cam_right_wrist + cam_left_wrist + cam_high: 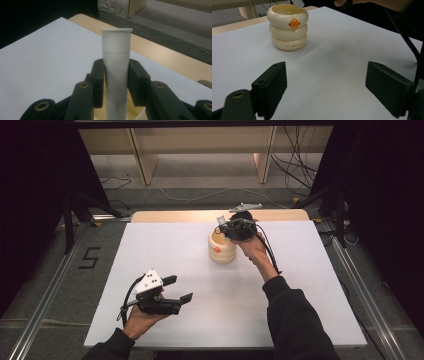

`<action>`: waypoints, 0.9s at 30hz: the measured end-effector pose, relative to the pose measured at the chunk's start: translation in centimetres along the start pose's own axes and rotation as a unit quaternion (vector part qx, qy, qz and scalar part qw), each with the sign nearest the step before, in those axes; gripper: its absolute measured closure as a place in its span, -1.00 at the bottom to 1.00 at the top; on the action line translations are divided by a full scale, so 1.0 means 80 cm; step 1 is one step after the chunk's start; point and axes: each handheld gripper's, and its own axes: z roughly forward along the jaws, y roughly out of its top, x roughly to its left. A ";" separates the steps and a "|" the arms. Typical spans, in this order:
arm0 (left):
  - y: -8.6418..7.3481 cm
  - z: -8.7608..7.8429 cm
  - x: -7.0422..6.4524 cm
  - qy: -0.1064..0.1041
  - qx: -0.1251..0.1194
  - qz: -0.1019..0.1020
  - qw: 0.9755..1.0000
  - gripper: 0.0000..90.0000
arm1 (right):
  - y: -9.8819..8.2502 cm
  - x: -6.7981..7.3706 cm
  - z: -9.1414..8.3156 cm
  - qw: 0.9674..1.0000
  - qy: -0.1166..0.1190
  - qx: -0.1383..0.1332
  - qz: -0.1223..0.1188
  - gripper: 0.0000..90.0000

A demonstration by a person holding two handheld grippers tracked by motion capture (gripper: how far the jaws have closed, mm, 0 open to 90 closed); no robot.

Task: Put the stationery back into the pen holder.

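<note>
**rigpilot_02:** Closest to the overhead cam is my left gripper (179, 289), parked low near the front-left of the white table (165, 250). Jaws spread wide, nothing between them, just bare tabletop. In its own view the two black pads (272, 87) frame the table with the cream pot (287, 26) sitting further back.

**benchlurker:** What's that pot? Looks like stacked rings.

**rigpilot_02:** Yeah, three fat cream rings stacked, little orange duck-bill badge (294, 23) on the top ring, some small lettering on the bottom one that I can't read properly. It stands upright toward the far middle of the table, near the wooden strip (170, 216) at the back edge.

**benchlurker:** And the right side?

**rigpilot_02:** My right gripper (223, 226) is over the pot's far-right rim, pinching a white tube (116, 72). In the right gripper view the tube stands upright between the pads (98, 82), flared lip on top, both pads pressed against its sides. Its lower end dips into the pot's open mouth (135, 112). Can't tell whether it touches the bottom.

**benchlurker:** Hands far apart then?

**rigpilot_02:** Well apart, with bare table between them.
</note>
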 end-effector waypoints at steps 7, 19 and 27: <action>0.000 -0.001 0.000 -0.001 0.000 0.001 1.000 -0.62 | -0.004 -0.002 0.011 1.000 -0.005 0.008 0.004 0.53; 0.001 -0.001 0.000 -0.003 0.000 0.000 1.000 -0.62 | -0.009 0.001 0.026 1.000 -0.006 0.019 0.009 0.53; 0.001 -0.001 0.000 -0.002 -0.001 0.001 1.000 -0.62 | -0.013 -0.001 0.031 0.999 -0.007 0.028 0.016 0.53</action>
